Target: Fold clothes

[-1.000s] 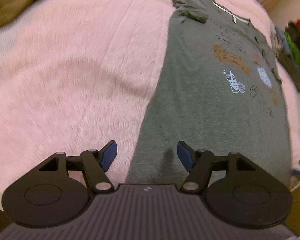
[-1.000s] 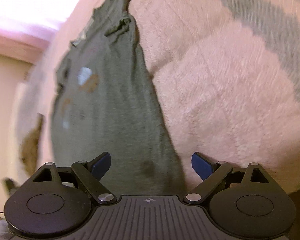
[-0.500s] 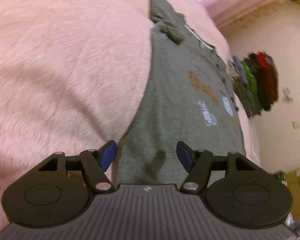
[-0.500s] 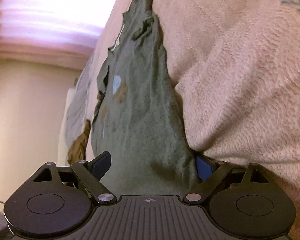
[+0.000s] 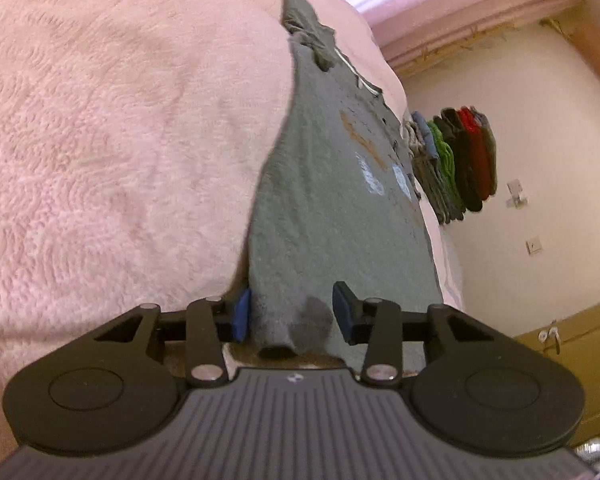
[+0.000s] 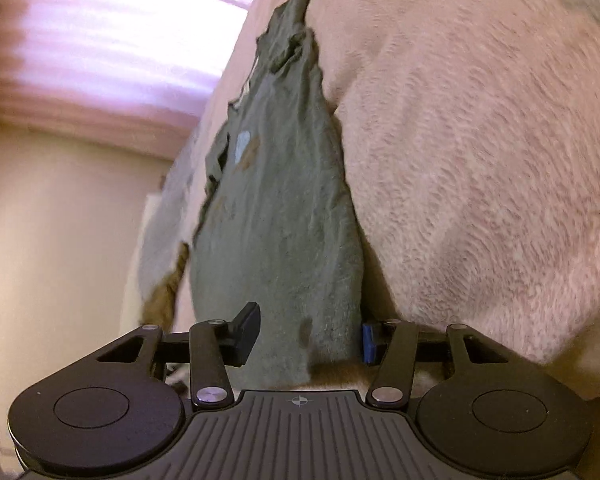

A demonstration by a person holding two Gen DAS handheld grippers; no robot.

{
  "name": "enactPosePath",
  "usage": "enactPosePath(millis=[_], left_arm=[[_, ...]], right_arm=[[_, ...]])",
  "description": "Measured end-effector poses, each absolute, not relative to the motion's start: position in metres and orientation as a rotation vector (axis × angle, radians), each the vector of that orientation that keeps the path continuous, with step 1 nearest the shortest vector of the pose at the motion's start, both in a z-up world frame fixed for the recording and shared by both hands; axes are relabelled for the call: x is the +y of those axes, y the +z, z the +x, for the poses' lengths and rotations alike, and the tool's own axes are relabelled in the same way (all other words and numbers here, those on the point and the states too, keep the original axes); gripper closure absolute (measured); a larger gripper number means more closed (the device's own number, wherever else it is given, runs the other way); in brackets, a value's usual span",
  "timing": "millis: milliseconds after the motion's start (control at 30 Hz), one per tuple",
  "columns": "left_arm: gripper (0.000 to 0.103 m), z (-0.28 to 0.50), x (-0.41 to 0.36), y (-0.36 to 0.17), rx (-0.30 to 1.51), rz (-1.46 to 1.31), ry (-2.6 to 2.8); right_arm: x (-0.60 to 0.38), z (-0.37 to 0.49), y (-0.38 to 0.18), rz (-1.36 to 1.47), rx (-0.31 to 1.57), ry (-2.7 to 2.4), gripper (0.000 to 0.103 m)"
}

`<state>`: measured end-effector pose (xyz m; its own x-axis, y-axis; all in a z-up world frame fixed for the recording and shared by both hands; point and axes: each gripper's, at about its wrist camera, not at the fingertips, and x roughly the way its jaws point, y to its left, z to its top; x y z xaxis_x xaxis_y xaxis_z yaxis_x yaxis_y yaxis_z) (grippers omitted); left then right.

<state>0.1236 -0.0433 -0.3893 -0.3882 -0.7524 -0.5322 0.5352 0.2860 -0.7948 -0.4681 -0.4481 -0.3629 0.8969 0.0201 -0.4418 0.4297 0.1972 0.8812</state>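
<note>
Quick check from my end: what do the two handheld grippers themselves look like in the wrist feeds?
Both match: the left gripper and right gripper have matte black linkage arms, silver pivot pins, round black discs either side, a ribbed grey body with a small crosshair mark, and blue finger pads. No cables or sleeves visible.

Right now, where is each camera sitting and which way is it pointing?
Left wrist: on the left gripper, low at the hem, looking up the grey T-shirt toward stacked clothes; only its fingers show.
Right wrist: on the right gripper, same hem, facing a window; only its fingers show.
Shared: the T-shirt and pink blanket.
</note>
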Motion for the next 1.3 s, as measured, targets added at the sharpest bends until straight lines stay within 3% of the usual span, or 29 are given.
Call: enactPosePath(millis=[67, 133, 200, 267, 700, 1133, 1300], left_arm=[[0.087, 0.127, -0.047, -0.394, 1.415, -0.241, -1.38], [0.093, 0.131, -0.05, -0.4, 1.436, -0.264, -1.36], [0.097, 0.13, -0.047, -0.399, 1.442, -0.266, -1.363], [0.103, 0.129, -0.042, -0.394, 1.435, -0.264, -1.377], [0.103, 0.103, 0.014, -0.306, 1.109, -0.302, -1.507], [0.103, 0.041, 0.183, -0.28, 1.044, -0.421, -1.531], [0.103, 0.027, 0.212, -0.261, 1.028, -0.426, -1.532]], right_arm=[[-0.448, -0.467, -0.368, 1.378, 0.365, -0.297, 0.053], [-0.448, -0.464, -0.368, 1.389, 0.377, -0.3, 0.082], [-0.447, -0.461, -0.367, 1.386, 0.424, -0.332, 0.098], [-0.444, -0.462, -0.361, 1.367, 0.43, -0.357, 0.099], [-0.405, -0.481, -0.279, 1.191, 0.292, -0.395, 0.1], [-0.254, -0.562, -0.25, 1.169, 0.226, -0.41, 0.1], [-0.225, -0.575, -0.236, 1.178, 0.198, -0.421, 0.1]])
